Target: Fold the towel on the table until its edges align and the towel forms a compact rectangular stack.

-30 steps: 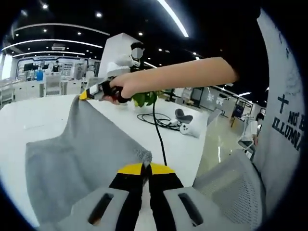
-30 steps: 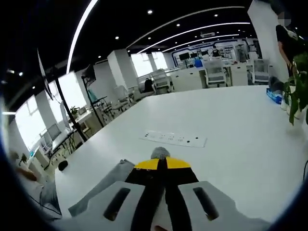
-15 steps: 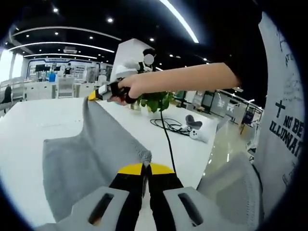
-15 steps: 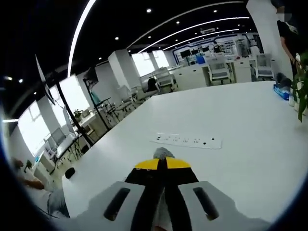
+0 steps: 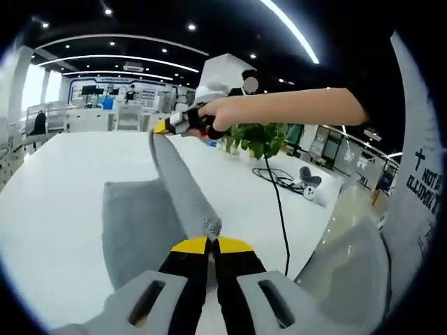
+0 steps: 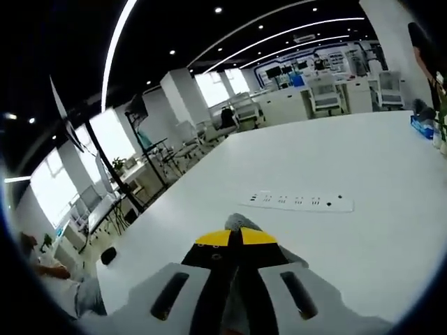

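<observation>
Grey towel (image 5: 140, 223) is clamped by both grippers, left (image 5: 211, 243) and right (image 6: 236, 236); we should lower its corners evenly onto the far edge.

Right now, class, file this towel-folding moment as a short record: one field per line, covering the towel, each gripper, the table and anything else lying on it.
towel: grey towel, one edge lifted and stretched between the two grippers, the rest draped on the table
left gripper: left gripper shut on a towel corner
right gripper: right gripper shut on another corner; seen from the left gripper view held up by a hand
table: white table
other items: power strip, black cable, potted plant
</observation>
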